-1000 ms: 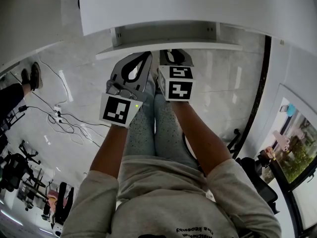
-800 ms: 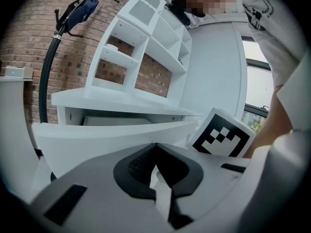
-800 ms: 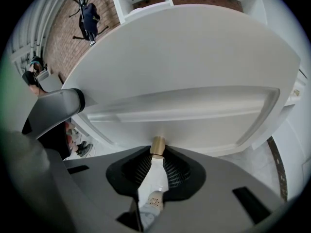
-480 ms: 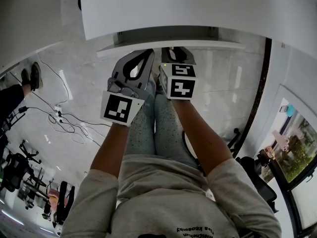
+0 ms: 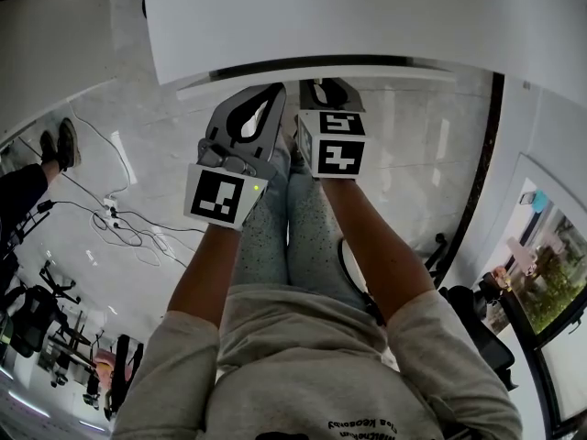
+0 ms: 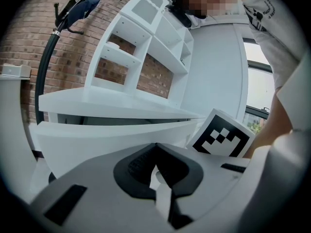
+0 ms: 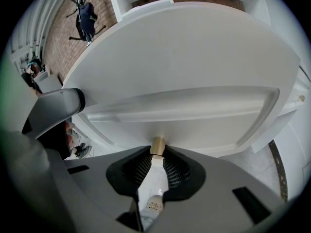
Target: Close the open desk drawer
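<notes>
The white desk (image 5: 367,16) fills the top of the head view. Its drawer (image 5: 404,74) shows only as a thin white strip under the desk's edge, almost fully in. My left gripper (image 5: 273,92) and right gripper (image 5: 321,86) are side by side, tips at the drawer front, both with jaws together and holding nothing. In the left gripper view the drawer front (image 6: 112,140) lies just below the desktop (image 6: 112,106), with the left gripper (image 6: 156,148) right before it. In the right gripper view the right gripper (image 7: 157,148) meets the drawer front (image 7: 184,115); a small tan stub (image 7: 157,145) that I cannot identify sits at its tips.
The person's legs (image 5: 293,236) are directly under the grippers. Cables (image 5: 119,223) lie on the pale floor at the left, near another person's shoes (image 5: 55,140). A white shelf unit (image 6: 146,47) stands on the desk and a coat stand (image 6: 73,8) by the brick wall.
Both grippers have moved forward toward the desk. The drawer has slid in with them; its open inside has shrunk to a thin strip.
</notes>
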Action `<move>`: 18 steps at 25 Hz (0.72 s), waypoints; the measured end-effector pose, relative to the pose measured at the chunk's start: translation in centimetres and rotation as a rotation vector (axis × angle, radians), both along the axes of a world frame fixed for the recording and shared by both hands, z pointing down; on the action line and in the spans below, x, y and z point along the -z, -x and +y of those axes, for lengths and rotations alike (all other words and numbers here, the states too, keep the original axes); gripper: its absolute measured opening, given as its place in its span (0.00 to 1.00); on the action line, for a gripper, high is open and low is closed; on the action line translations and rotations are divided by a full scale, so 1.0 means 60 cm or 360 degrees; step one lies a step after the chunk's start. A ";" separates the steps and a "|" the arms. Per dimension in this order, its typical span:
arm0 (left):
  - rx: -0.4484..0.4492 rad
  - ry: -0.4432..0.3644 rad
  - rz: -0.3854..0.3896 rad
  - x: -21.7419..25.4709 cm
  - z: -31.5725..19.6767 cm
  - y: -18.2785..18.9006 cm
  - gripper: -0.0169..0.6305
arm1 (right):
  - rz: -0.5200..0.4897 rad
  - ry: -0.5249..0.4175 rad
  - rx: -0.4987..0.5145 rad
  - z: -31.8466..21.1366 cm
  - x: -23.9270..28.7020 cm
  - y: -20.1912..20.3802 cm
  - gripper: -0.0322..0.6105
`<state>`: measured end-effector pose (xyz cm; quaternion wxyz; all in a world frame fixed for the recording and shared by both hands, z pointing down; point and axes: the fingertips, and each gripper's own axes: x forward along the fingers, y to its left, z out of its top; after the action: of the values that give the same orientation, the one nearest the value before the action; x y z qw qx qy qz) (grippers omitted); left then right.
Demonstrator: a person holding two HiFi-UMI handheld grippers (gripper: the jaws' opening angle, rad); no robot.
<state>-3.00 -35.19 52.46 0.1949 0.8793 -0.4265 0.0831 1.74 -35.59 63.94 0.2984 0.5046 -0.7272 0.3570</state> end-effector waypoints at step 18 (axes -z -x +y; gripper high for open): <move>-0.0072 0.0050 -0.0063 -0.022 -0.019 0.011 0.05 | 0.0006 -0.0019 -0.0007 -0.032 -0.005 0.013 0.18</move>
<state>-3.67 -36.30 53.75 0.1982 0.8838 -0.4090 0.1115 0.96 -37.49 64.23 0.2958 0.5088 -0.7276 0.3524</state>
